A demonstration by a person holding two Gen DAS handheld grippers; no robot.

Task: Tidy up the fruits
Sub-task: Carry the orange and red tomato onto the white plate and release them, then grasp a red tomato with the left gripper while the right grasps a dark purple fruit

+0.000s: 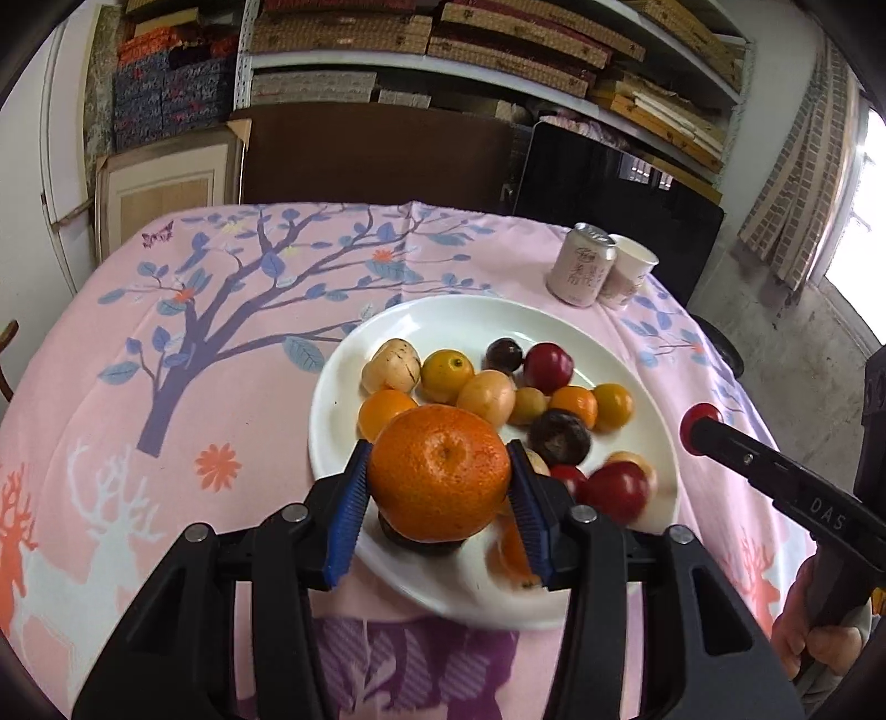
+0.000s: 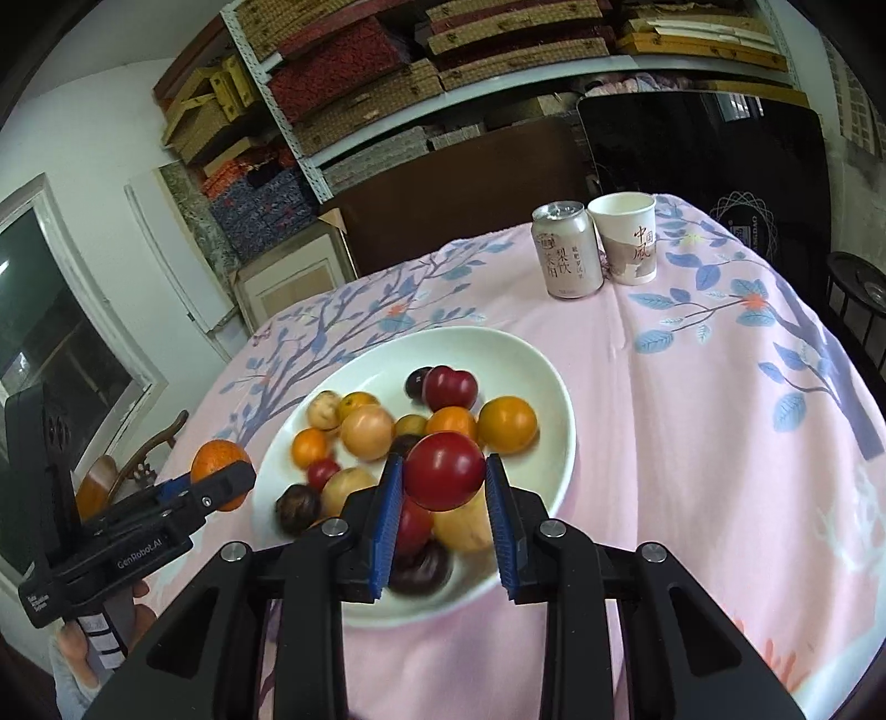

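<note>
Two handheld grippers hovered over a white plate point(image 1: 332, 399) of mixed fruit on a surface covered with a pink cloth point(image 1: 166, 332) printed with a blue tree and deer. The left gripper point(image 1: 440, 482) had its blue-padded fingers point(image 1: 349, 498) closed about a large orange mandarin point(image 1: 439, 472), held above the near edge of the plate. The right gripper point(image 2: 443, 487) had its fingers point(image 2: 387, 515) pressed on a small red fruit point(image 2: 444, 471), lifted over the near side of the plate. On the plate lay small orange, yellow, tan, red and dark purple fruits, clustered together. A pale drink can point(image 2: 566, 249) and a paper cup point(image 2: 624, 238) stood side by side at the far edge of the surface, well apart from the plate. Shelves of stacked boxes point(image 1: 343, 33) stood behind.
</note>
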